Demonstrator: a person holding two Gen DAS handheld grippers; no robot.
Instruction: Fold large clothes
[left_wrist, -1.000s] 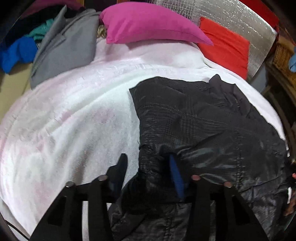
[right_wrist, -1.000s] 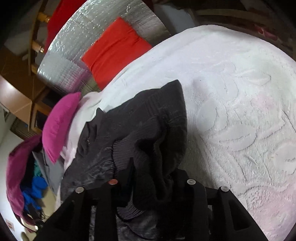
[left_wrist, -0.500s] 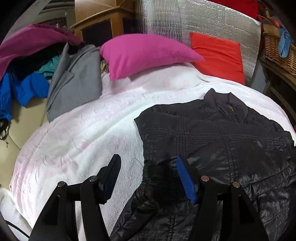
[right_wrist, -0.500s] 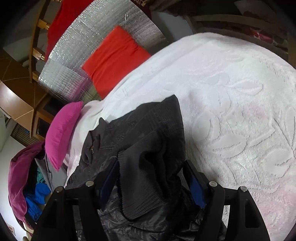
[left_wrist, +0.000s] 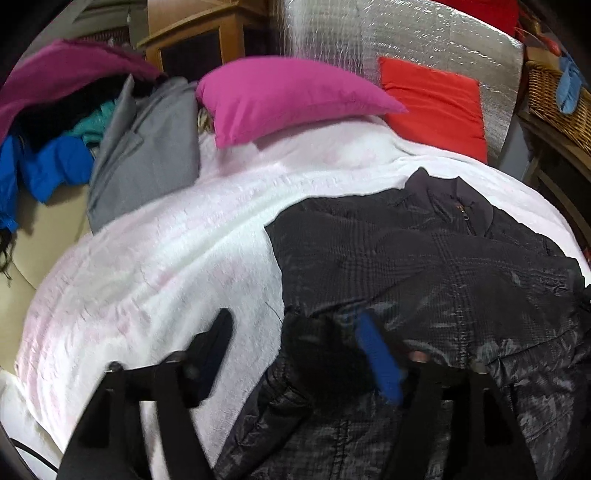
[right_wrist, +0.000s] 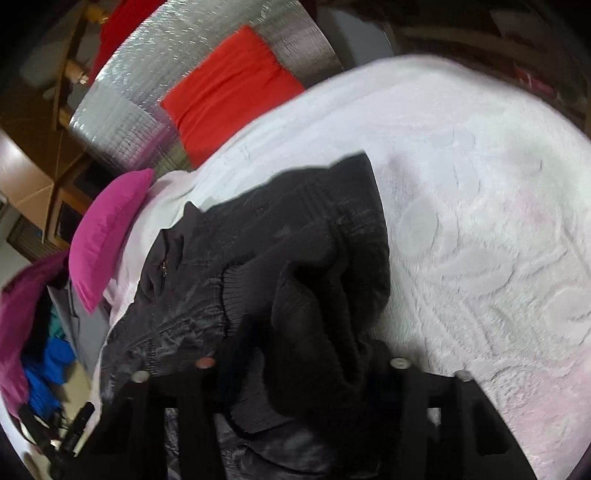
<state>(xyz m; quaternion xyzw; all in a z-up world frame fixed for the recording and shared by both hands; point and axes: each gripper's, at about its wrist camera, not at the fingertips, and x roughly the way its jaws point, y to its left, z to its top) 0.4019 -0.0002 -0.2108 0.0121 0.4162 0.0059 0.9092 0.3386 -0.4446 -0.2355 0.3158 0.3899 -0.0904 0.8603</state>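
A large black quilted jacket lies spread on a white bedspread, collar toward the pillows. My left gripper is open just above the jacket's near left edge; its blue-padded right finger is over the fabric and the left finger over the bedspread. In the right wrist view the jacket shows with its ribbed cuff bunched between the fingers of my right gripper. The fingertips are hidden by the fabric, so their state is unclear.
A magenta pillow and a red pillow lean on a silver foil panel at the head. A grey garment and a clothes pile lie at far left. A wicker basket stands right.
My left gripper let go of the jacket's edge, opened and pulled back and up. My right gripper opened around the cuff half a second ago; the cuff now bunches over its fingers.
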